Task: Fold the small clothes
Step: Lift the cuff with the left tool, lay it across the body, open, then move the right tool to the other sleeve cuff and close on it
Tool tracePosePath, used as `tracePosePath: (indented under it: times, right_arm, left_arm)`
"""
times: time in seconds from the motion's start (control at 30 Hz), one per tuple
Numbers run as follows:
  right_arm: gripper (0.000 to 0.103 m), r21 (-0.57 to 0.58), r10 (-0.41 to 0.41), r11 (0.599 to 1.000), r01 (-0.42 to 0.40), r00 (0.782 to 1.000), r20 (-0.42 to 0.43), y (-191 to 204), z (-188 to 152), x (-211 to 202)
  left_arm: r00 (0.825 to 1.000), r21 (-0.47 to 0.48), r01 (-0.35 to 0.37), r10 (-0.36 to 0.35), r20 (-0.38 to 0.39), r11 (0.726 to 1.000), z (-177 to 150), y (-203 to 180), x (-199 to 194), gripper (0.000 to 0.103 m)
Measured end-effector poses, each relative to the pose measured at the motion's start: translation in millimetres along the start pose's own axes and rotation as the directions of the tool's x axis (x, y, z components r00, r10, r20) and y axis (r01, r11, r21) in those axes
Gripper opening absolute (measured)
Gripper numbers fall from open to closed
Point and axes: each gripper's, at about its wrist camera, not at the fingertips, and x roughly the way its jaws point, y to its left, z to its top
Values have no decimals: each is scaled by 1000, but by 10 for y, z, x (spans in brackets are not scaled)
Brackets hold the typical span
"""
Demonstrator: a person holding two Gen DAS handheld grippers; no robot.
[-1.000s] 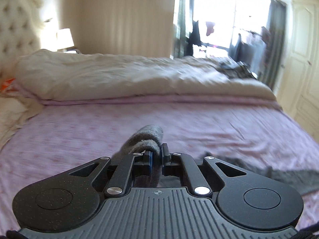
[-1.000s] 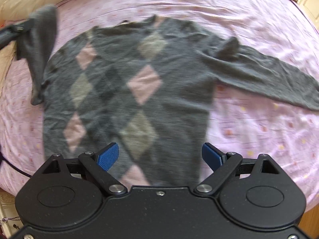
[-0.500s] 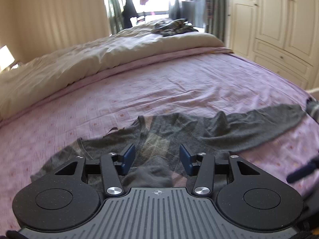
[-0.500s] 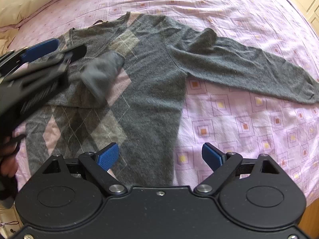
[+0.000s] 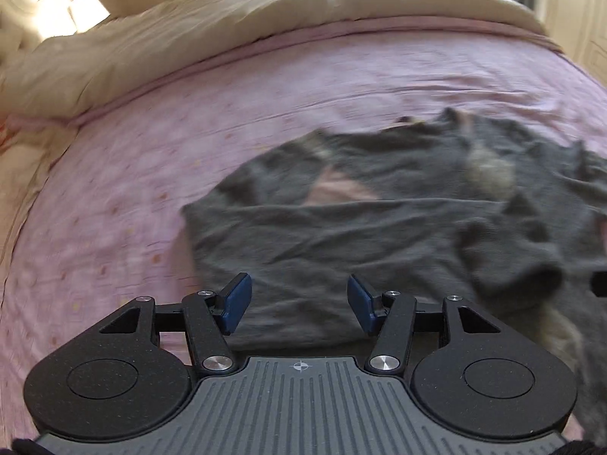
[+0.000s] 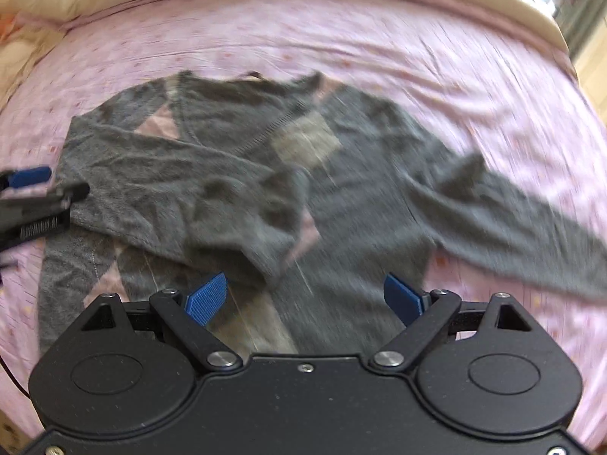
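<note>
Sweater (image 6: 242, 174) lies flat on the pink bed (image 6: 436, 49), one sleeve (image 6: 170, 185) folded across its chest to make it smaller. Left gripper (image 5: 296, 299), at nine o'clock, is wide and empty. Right gripper (image 6: 303, 295) is wide too, maybe for the other sleeve (image 6: 512, 223) at three o'clock.

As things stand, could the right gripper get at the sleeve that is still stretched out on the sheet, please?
Probably yes. The right gripper is open above the sweater, and the outstretched sleeve lies flat and uncovered on the pink sheet to its right. The left gripper is off at the far side.
</note>
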Motion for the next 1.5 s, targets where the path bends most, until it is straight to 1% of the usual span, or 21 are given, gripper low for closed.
tracePosePath:
  times: [0.07, 0.13, 0.2, 0.23, 0.27, 0.3, 0.33, 0.4, 0.43, 0.5, 0.6, 0.7, 0.77, 0.83, 1.0, 1.07, 1.17, 1.23, 1.33, 1.43, 1.5]
  right_arm:
    - [91, -78, -20, 997, 21, 1000, 19, 167, 51, 66]
    - [91, -157, -39, 987, 43, 999, 30, 319, 91, 154]
    - [91, -229, -60, 971, 67, 998, 37, 440, 109, 250]
    - [89, -260, -66, 963, 73, 997, 35, 484, 118, 300]
    - [89, -283, -71, 956, 77, 997, 33, 519, 123, 348]
    - [89, -299, -75, 951, 82, 997, 32, 532, 137, 395]
    - [89, -310, -81, 947, 87, 996, 32, 531, 149, 441]
    - [88, -314, -98, 944, 102, 995, 26, 475, 176, 543]
    - [87, -301, -115, 947, 115, 993, 18, 415, 188, 583]
    - [86, -235, -142, 962, 137, 990, -4, 218, 224, 653]
    - [86, -87, -185, 980, 181, 982, -44, -216, 215, 696]
    - [86, 67, -184, 979, 191, 978, -94, -675, 121, 683]
    - [86, 135, -209, 965, 224, 971, -115, -922, 22, 646]
    - [87, 199, -204, 953, 226, 971, -124, -1119, -85, 589]
    - [87, 346, -163, 918, 195, 979, -119, -1498, -389, 424]
    - [87, 406, -140, 898, 172, 984, -107, -1617, -507, 363]
    - [87, 483, -131, 862, 154, 988, -82, -1846, -650, 296]
    - [87, 524, -126, 840, 139, 990, -62, -2016, -740, 264]
    - [87, 575, -123, 808, 130, 991, -51, -2298, -860, 242]
    - [87, 602, -115, 790, 117, 992, -43, -2621, -959, 230]
    - [88, 619, -121, 776, 122, 992, -44, -2821, -1011, 237]
  left_arm:
    - [999, -24, -38, 37, -29, 999, 31, 142, 135, 54]
    - [994, -28, -78, 75, -80, 997, 46, 223, 293, 54]
    - [982, -21, -116, 112, -150, 993, 17, 283, 446, 54]
    - [973, -21, -123, 116, -201, 992, -18, 323, 530, 55]
    - [967, -37, -121, 110, -229, 992, -58, 363, 578, 57]
    - [973, -72, -114, 97, -208, 991, -84, 407, 561, 58]
    - [973, -101, -112, 89, -211, 989, -99, 447, 559, 61]
    - [974, -156, -103, 68, -215, 982, -134, 512, 549, 62]
    - [975, -179, -99, 60, -214, 979, -151, 537, 545, 64]
    - [975, -200, -100, 56, -214, 975, -176, 566, 529, 67]
    - [975, -205, -98, 52, -216, 974, -184, 592, 521, 70]
    - [974, -195, -108, 64, -218, 975, -172, 601, 548, 73]
    - [973, -191, -119, 76, -219, 974, -170, 601, 562, 76]
    - [973, -196, -124, 80, -218, 973, -175, 596, 560, 77]
    - [970, -198, -140, 94, -222, 970, -165, 598, 575, 78]
    - [968, -195, -149, 103, -227, 969, -152, 584, 558, 77]
    - [963, -192, -162, 113, -244, 968, -139, 544, 485, 76]
    - [963, -185, -161, 114, -245, 969, -152, 478, 390, 76]
    - [969, -166, -145, 105, -225, 975, -219, 309, 188, 76]
    - [972, -155, -127, 91, -218, 980, -310, 83, -15, 76]
    - [972, -157, -113, 77, -222, 981, -363, -80, -130, 76]
